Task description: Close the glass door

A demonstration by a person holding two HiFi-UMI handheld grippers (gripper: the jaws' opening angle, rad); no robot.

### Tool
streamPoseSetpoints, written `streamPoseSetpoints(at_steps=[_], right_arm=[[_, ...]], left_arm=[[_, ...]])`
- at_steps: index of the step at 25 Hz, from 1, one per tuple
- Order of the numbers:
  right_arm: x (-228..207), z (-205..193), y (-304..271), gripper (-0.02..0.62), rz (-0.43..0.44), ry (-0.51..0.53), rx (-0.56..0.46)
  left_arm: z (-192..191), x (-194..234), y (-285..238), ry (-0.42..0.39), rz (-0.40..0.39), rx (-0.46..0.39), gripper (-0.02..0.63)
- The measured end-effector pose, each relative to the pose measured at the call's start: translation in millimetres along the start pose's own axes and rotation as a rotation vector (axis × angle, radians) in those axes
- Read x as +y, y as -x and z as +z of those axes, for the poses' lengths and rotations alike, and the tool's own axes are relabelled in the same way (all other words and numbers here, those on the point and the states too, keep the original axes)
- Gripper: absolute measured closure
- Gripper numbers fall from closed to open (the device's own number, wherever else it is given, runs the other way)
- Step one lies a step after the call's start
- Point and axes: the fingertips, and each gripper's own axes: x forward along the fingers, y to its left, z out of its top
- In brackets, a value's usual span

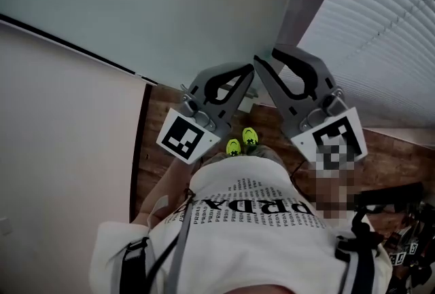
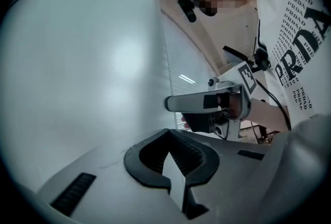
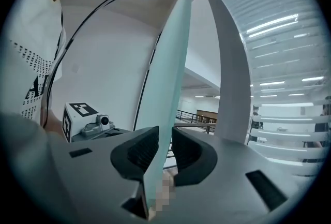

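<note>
**Glass edge gripped, gap at the frame to be shut**

The door is judged to be ajar, so the closing stroke is taken as the step in hand. The right gripper (image 3: 164,154) is clamped across the free edge of the glass door (image 3: 170,57), one pad against each face. The grip should be kept square and firm. The edge should be carried steadily toward the grey post (image 3: 230,62), which stands to the right of those fingers. The pads would best be drawn off before edge and post meet.

The left gripper (image 2: 175,168) is held just beside the right one. Its fingers are narrowly parted, and only a pale surface is seen through the gap.

The glass is pale green, upright and thin at the edge. Between it and the post a hallway is seen.
</note>
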Motion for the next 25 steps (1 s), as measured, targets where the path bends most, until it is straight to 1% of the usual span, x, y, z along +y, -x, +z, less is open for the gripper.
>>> streamPoseSetpoints(at_steps=[3, 5, 8, 9, 12, 15, 16, 17, 18, 19, 22, 25], right_arm=[[1.7, -1.4, -1.1, 0.535, 0.01, 0.02, 0.013], [2.0, -2.2, -1.2, 0.535, 0.019, 0.034, 0.024], [2.7, -5.4, -3.2, 0.535, 0.03, 0.032, -0.007], [5.3, -10.7, -2.9, 0.535, 0.033, 0.022, -0.01], [11.3, -30.6, 0.7, 0.535, 0.053, -0.013, -0.008], [3.0, -36.9, 1.8, 0.535, 0.055, 0.017, -0.049], [3.5, -37.4, 1.7, 0.536, 0.051, 0.03, -0.057], [6.0, -37.5, 1.1, 0.549, 0.048, 0.041, -0.062], [9.3, -37.3, 0.4, 0.576, 0.05, 0.047, -0.063], [12.2, -36.7, -0.1, 0.584, 0.058, 0.052, -0.06], [13.9, -32.8, 0.1, 0.593, 0.101, 0.077, -0.036], [13.6, -29.5, -2.2, 0.597, 0.116, 0.097, -0.022]], left_arm=[[-1.1, 1.4, 0.2, 0.002, 0.013, -0.037, 0.606], [-3.6, 0.9, 0.7, -0.001, 0.027, -0.044, 0.606], [-7.4, 2.5, 1.5, -0.013, 0.054, -0.057, 0.606], [-11.5, 2.4, 3.3, -0.016, 0.065, -0.05, 0.606], [-28.2, 5.4, 6.0, -0.05, 0.091, -0.02, 0.606], [-36.0, 16.9, -5.4, -0.095, 0.107, -0.055, 0.606], [-37.7, 18.8, -7.3, -0.095, 0.108, -0.063, 0.606], [-39.1, 20.1, -7.9, -0.091, 0.108, -0.068, 0.606], [-40.0, 21.4, -8.0, -0.085, 0.11, -0.071, 0.606], [-40.3, 22.5, -8.7, -0.076, 0.116, -0.077, 0.606], [-36.7, 26.3, -15.7, -0.045, 0.154, -0.109, 0.606], [-32.6, 32.3, -22.7, -0.036, 0.172, -0.132, 0.606]])
